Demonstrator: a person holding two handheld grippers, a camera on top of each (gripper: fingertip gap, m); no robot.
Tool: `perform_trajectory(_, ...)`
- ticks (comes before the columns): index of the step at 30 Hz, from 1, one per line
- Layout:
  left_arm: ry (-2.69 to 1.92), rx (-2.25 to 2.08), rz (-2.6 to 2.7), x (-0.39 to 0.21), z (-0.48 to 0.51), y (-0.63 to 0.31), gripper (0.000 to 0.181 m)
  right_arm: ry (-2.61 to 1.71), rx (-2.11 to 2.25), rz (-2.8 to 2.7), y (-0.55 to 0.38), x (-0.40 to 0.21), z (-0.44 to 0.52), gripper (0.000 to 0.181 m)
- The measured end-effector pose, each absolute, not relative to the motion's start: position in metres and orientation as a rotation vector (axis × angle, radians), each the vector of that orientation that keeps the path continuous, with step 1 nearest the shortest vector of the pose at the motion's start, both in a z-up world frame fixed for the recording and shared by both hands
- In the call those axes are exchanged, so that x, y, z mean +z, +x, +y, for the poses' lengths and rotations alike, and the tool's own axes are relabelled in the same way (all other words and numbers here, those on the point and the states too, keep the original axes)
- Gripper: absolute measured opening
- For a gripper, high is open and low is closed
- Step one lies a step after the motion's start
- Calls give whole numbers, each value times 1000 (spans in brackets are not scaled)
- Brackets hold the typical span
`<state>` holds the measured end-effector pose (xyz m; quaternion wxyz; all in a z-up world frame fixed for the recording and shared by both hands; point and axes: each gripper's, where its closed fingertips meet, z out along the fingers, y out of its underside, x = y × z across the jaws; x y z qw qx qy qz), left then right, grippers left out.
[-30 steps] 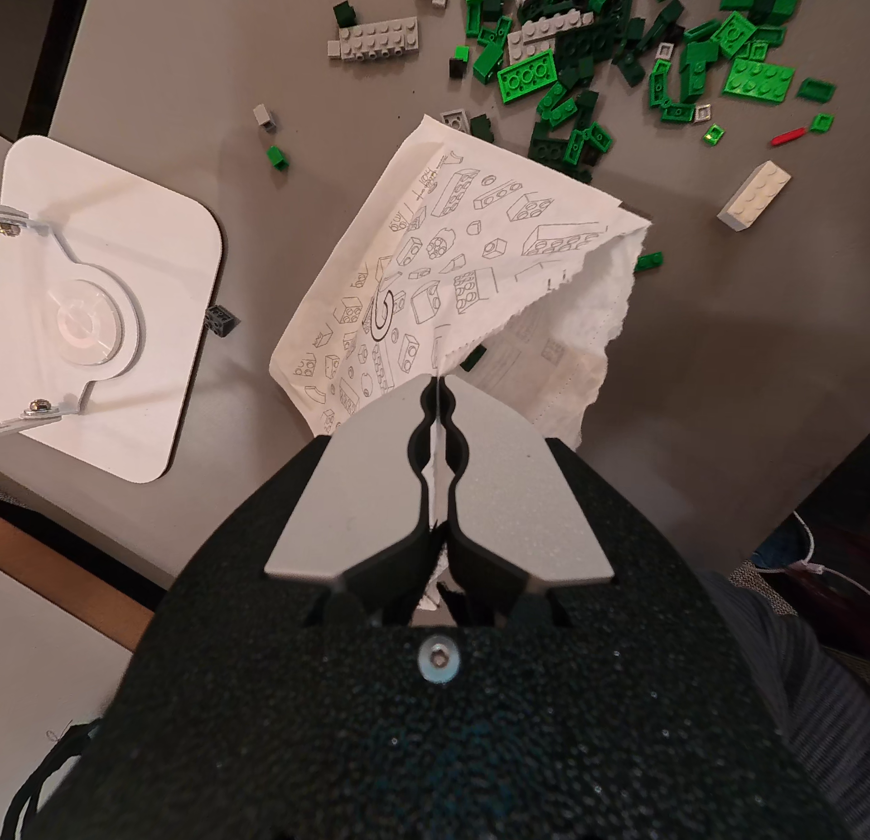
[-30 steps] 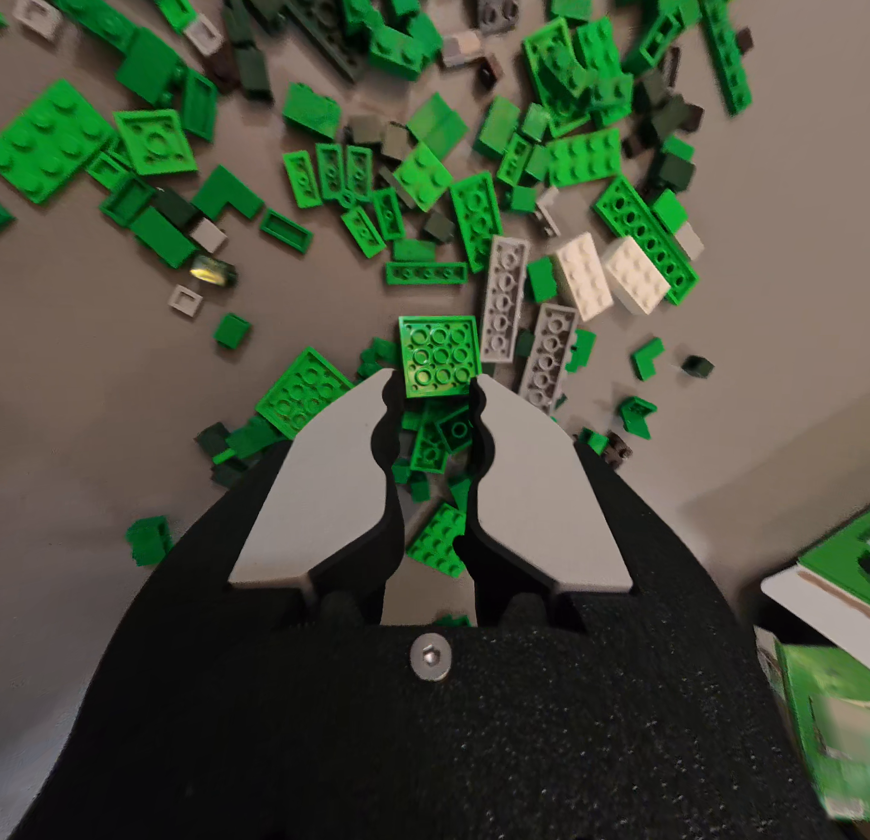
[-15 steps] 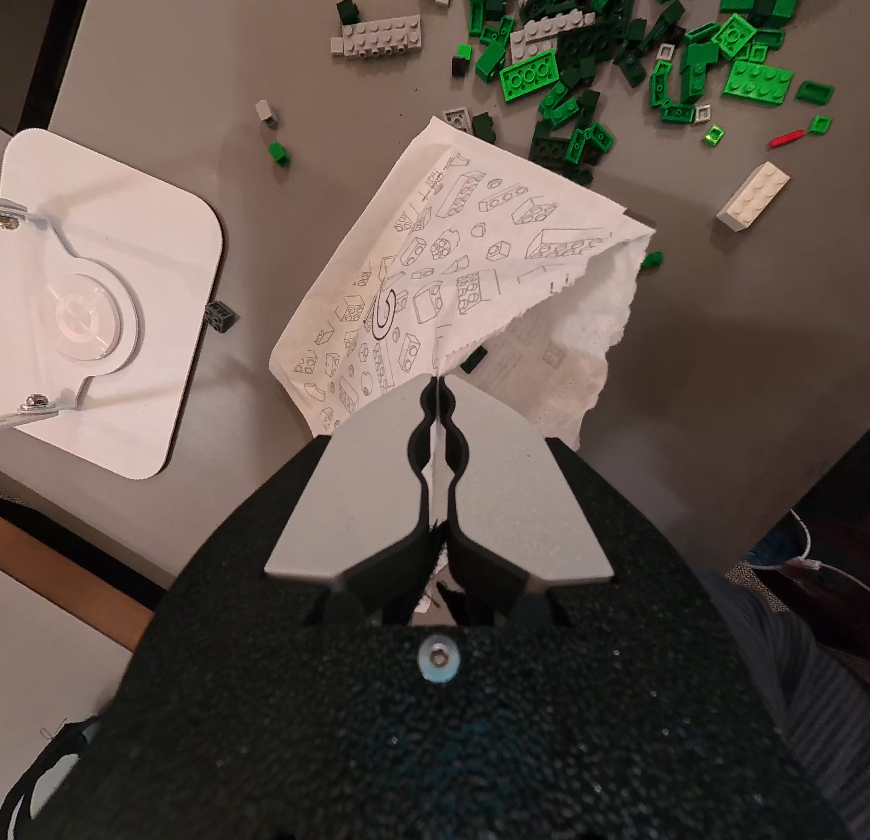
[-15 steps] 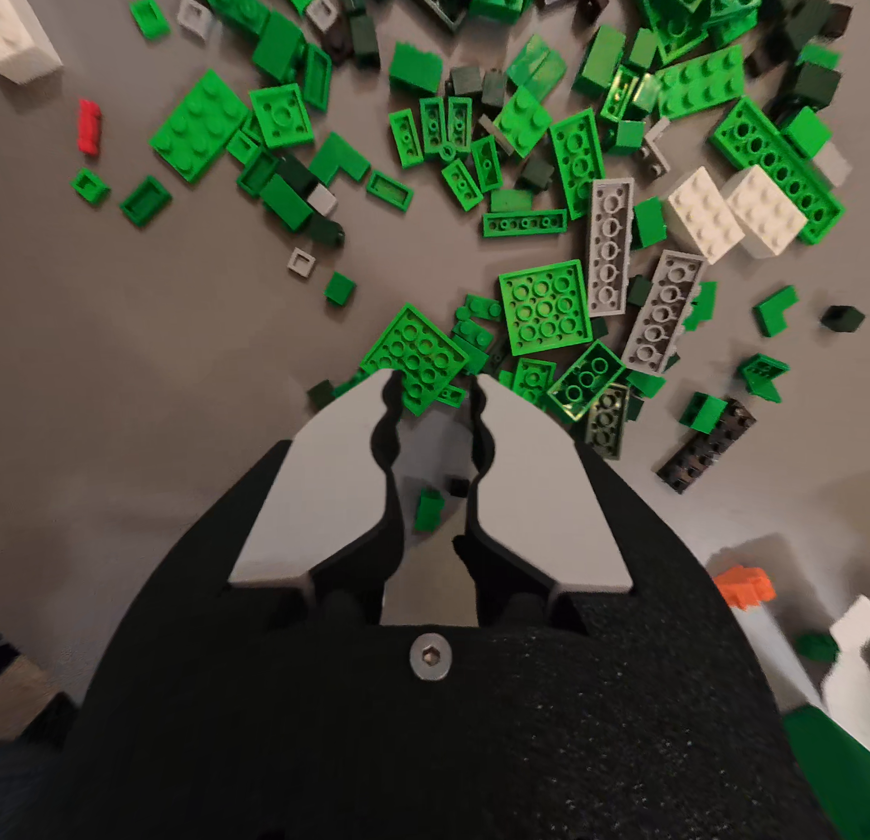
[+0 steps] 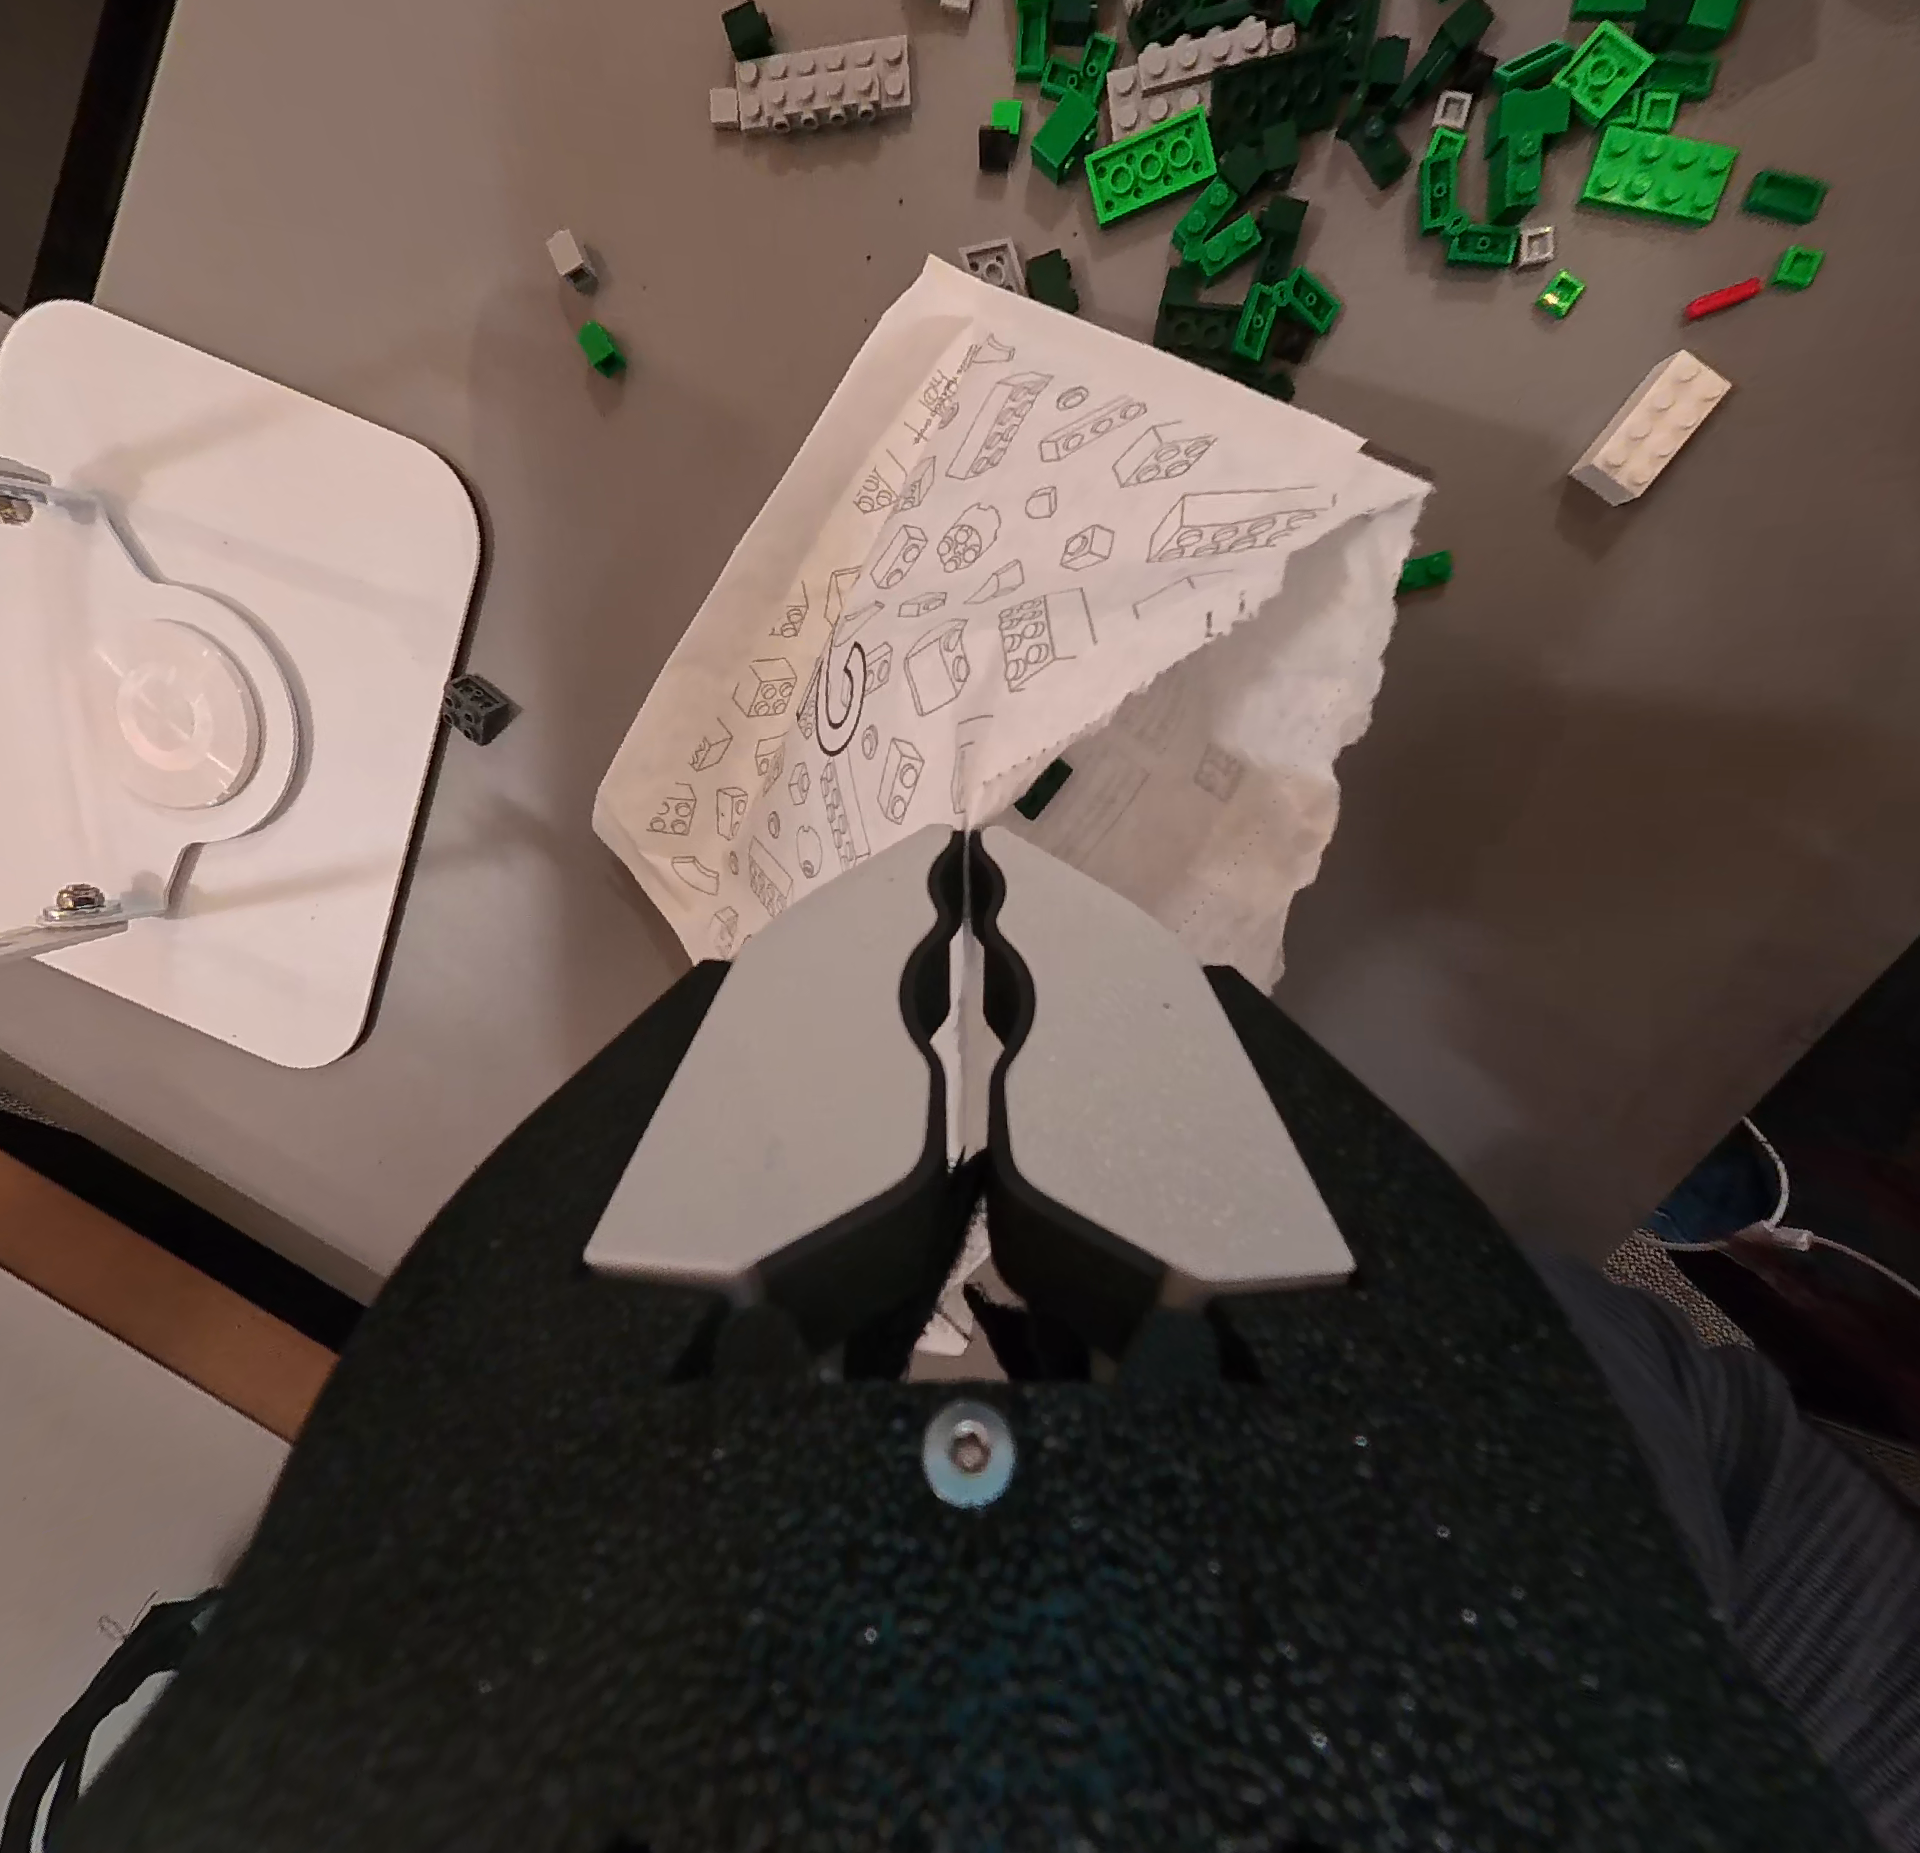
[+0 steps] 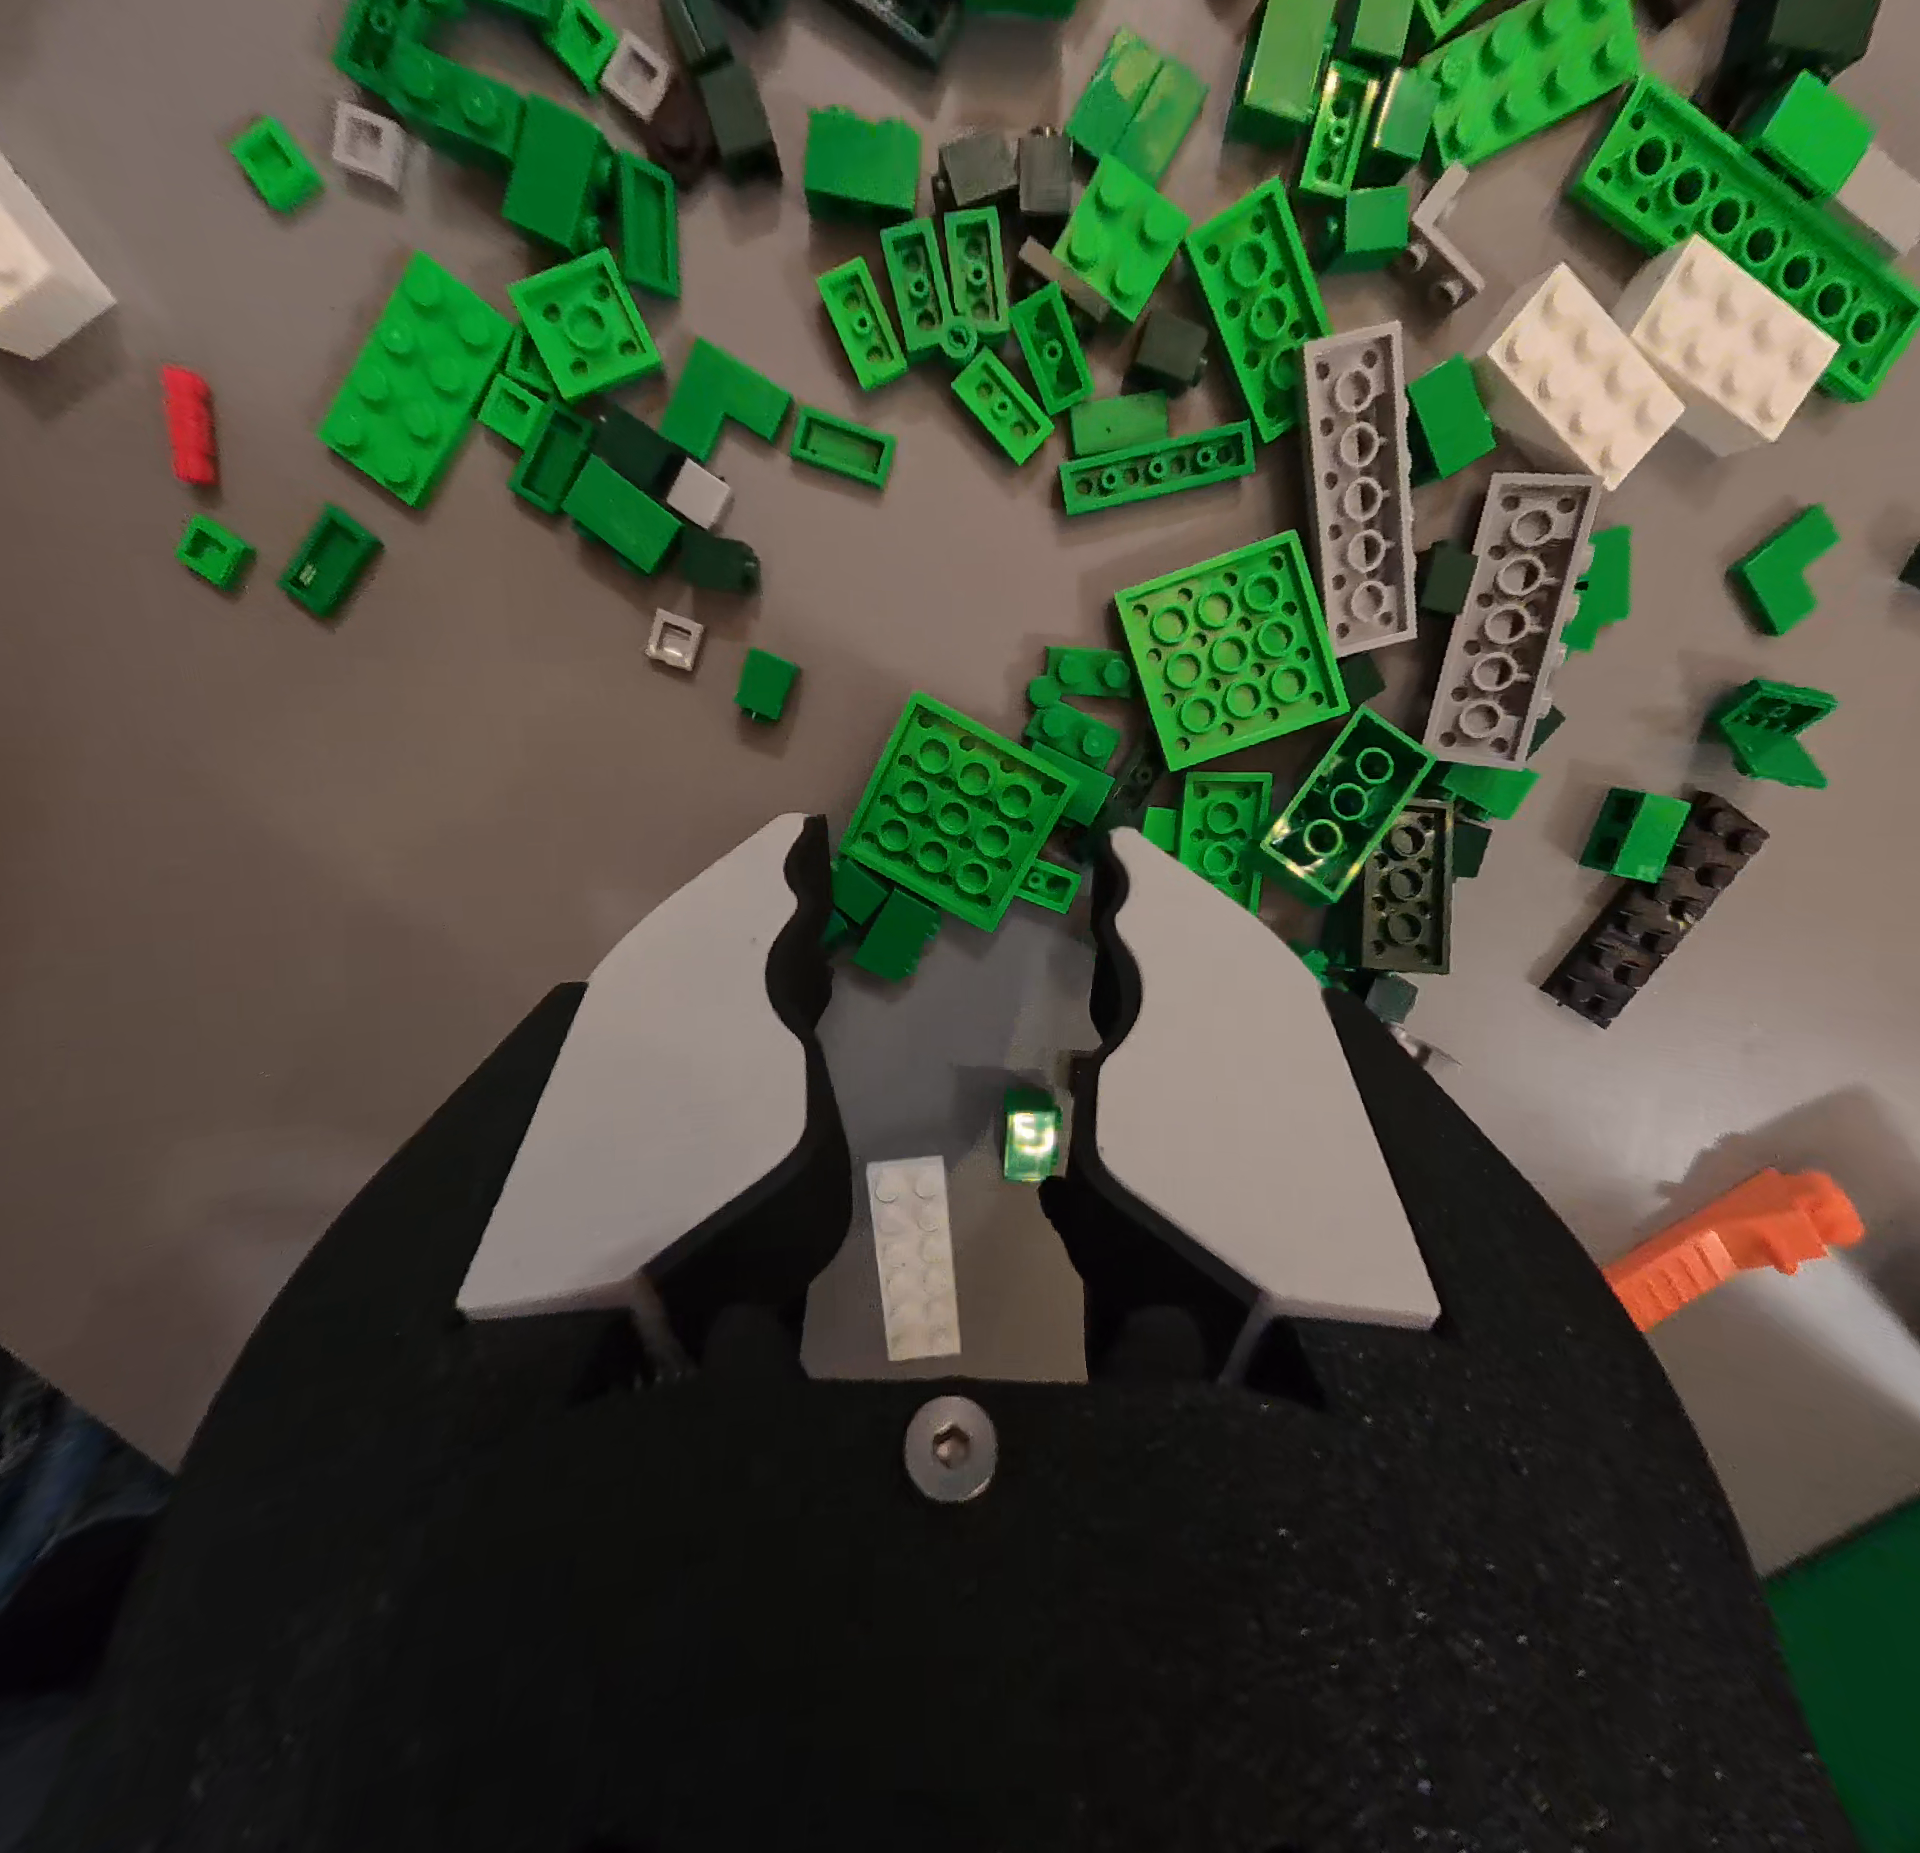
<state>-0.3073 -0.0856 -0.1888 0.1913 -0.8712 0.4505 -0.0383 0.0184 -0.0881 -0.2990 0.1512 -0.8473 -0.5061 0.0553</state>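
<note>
My left gripper (image 5: 968, 842) is shut on the torn edge of a white paper bag (image 5: 997, 567) printed with brick drawings, holding its mouth open over the grey table (image 5: 364, 193). A dark green piece (image 5: 1042, 790) lies at the bag's mouth. My right gripper (image 6: 961, 837) is open and empty above the table (image 6: 364, 868), at the near edge of a pile of green bricks. A green square plate (image 6: 956, 811) lies just beyond its fingertips. A pale grey plate (image 6: 914, 1253) and a small translucent green piece (image 6: 1032, 1143) show on the table between the fingers.
Green, grey and white bricks spread across the far table (image 5: 1403, 120). A white base plate with a clear bracket (image 5: 208, 660) sits at the left. An orange tool (image 6: 1735, 1247) lies at the right, a red piece (image 6: 190, 423) at the left. The table edge runs near at the lower right. Left tips to right tips: about 35 centimetres.
My right gripper has opened wider and pulled back toward the near side of the pile; the bricks now lie farther ahead. My left gripper still holds the bag and has barely moved.
</note>
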Motion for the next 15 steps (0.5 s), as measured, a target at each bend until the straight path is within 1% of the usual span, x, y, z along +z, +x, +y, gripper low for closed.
perform_trajectory(1, -2446, -109, 1265, -189, -86, -307, 0, -2435, 139, -1451, 18, -299, -88, 42)
perform_trajectory(3, -2447, -111, 1268, -189, -86, -307, 0, -2432, 83, -1457, 20, -299, -86, 26)
perform_trajectory(7, -2446, -111, 1275, -189, -86, -306, 0, -2391, 42, -1530, 18, -298, -86, 25)
perform_trajectory(9, -2444, -112, 1275, -189, -86, -306, 0, -2327, 11, -1565, 17, -293, -83, 13)
perform_trajectory(11, -2444, -114, 1272, -189, -86, -306, 0, -2232, -41, -1578, 17, -284, -77, 5)
perform_trajectory(15, -2445, -116, 1268, -188, -86, -307, 0, -2145, -131, -1562, 25, -270, -66, 3)
